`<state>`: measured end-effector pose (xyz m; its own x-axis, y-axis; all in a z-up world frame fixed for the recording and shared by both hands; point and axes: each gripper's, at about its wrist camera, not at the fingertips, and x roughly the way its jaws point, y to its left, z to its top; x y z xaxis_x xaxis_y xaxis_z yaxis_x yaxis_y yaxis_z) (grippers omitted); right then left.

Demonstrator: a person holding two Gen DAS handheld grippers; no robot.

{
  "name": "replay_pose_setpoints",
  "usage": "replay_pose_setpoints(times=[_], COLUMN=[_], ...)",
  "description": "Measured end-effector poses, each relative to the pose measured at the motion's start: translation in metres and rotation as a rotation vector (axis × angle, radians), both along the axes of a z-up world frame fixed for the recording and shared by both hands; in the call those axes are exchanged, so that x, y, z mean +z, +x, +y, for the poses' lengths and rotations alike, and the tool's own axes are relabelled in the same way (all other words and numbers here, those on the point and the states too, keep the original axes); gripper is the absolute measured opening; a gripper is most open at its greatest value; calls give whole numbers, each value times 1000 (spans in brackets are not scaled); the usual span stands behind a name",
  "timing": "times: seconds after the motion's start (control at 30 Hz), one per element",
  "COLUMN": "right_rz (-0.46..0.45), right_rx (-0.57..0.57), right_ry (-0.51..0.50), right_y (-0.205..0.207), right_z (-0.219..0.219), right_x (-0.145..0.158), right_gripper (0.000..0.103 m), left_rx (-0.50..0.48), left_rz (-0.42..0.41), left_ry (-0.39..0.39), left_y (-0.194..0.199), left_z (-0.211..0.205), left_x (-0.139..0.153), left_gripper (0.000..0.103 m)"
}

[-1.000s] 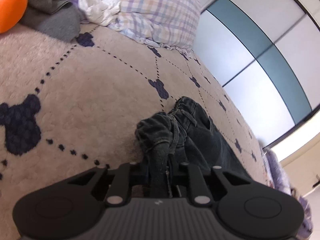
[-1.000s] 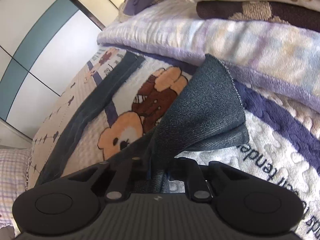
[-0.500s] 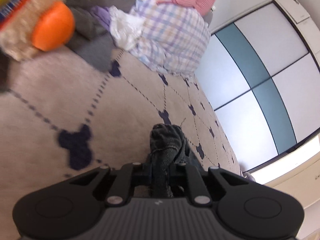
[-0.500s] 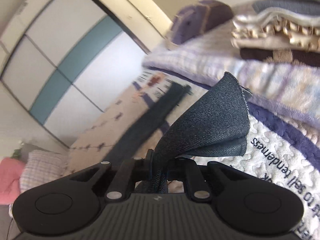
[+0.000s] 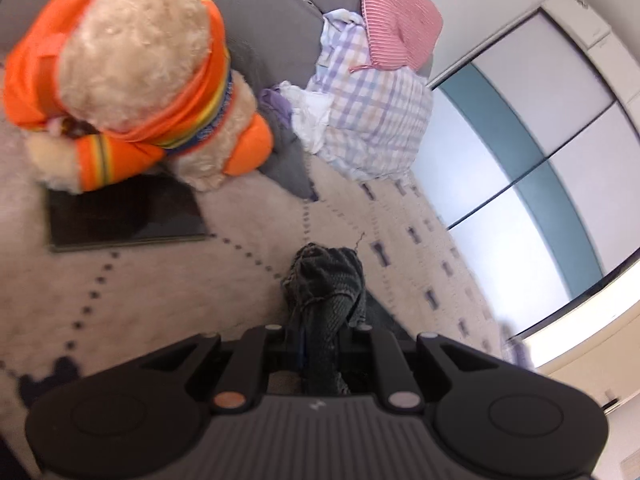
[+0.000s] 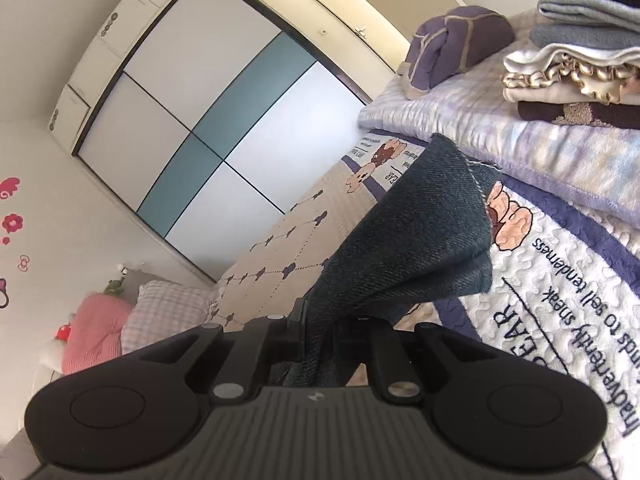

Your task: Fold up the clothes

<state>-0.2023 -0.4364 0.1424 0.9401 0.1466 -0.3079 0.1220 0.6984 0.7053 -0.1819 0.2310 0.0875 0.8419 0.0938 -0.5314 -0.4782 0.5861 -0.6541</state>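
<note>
A pair of dark blue jeans is held at both ends above a cream bed cover. My left gripper (image 5: 318,334) is shut on the bunched waistband of the jeans (image 5: 328,280), lifted off the cover. My right gripper (image 6: 320,330) is shut on the leg hem of the jeans (image 6: 420,240), which fans out ahead of the fingers and hangs back toward the bed.
A teddy bear in orange (image 5: 132,76) sits on a dark book (image 5: 120,216) at the left. A checked pillow (image 5: 372,120) and a pink striped pillow (image 5: 396,16) lie beyond. Folded clothes (image 6: 572,76) are stacked on a purple blanket (image 6: 520,140) at the right. Wardrobe doors (image 6: 224,120) stand behind.
Both grippers have risen and tilted up with the jeans. The waistband has come off the cover, and the teddy bear and wardrobe have come into view.
</note>
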Motion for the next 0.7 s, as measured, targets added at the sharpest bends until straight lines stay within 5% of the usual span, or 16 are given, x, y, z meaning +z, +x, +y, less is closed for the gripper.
replay_pose_setpoints(times=[0.13,0.23,0.5,0.63,0.7], right_rz=[133,238,82,395,422], right_rx=[-65,-115,-28,-134,-159], right_ry=[1,38,-140,-98,-42], right_y=[14,24,32,44,41], right_z=[-18,-32,-9,-35,-47], right_x=[-29,-54,-21,-63,-74], right_gripper=[13,13,14,18,18], left_rx=[-19,-39,-32,-39,-38], left_rz=[142,148,159,180,184], left_ry=[-40,-25,-28,-8,-3], left_y=[5,2,-3,-4,-4], left_z=[1,-4,-1,-8,-9], left_x=[-27,-29,-33,-37,-38], left_gripper=[13,13,14,14,14])
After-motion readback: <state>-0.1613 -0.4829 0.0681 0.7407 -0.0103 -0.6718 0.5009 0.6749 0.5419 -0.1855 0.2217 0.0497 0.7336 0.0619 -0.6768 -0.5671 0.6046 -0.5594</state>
